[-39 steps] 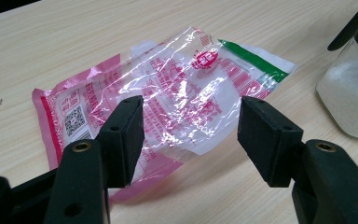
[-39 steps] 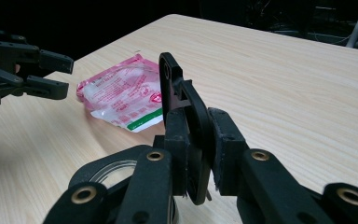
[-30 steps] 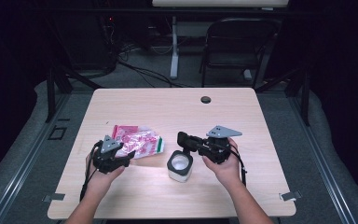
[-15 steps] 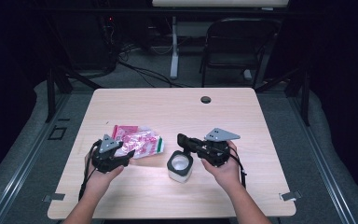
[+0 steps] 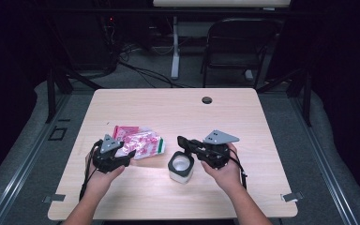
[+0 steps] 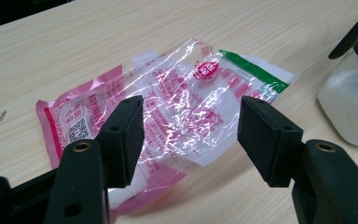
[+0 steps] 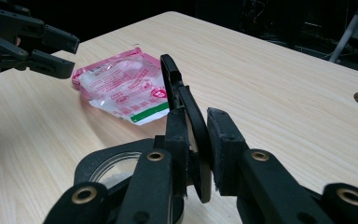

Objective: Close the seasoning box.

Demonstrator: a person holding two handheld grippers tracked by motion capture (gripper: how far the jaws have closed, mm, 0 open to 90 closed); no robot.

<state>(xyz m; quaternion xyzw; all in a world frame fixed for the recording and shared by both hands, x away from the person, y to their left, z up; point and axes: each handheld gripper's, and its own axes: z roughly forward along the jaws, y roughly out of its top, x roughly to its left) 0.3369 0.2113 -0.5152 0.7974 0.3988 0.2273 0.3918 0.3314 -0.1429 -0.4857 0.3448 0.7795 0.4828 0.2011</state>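
One jar (image 5: 181,167) is sitting open near the desk's (image 5: 262,122) front, holding white powder. Right fingers (image 7: 189,140) are pinching its flip lid (image 7: 179,100) upright. Left fingers (image 6: 191,135) are gaping wide, hovering over the pink packet (image 6: 168,102), gripping nothing.

Wooden table (image 5: 262,122) bears a pink packet (image 5: 138,142) and a white jar (image 5: 181,167). Left gripper (image 5: 127,153) touches the packet's near edge. Right gripper (image 5: 186,144) is above the jar's rim.
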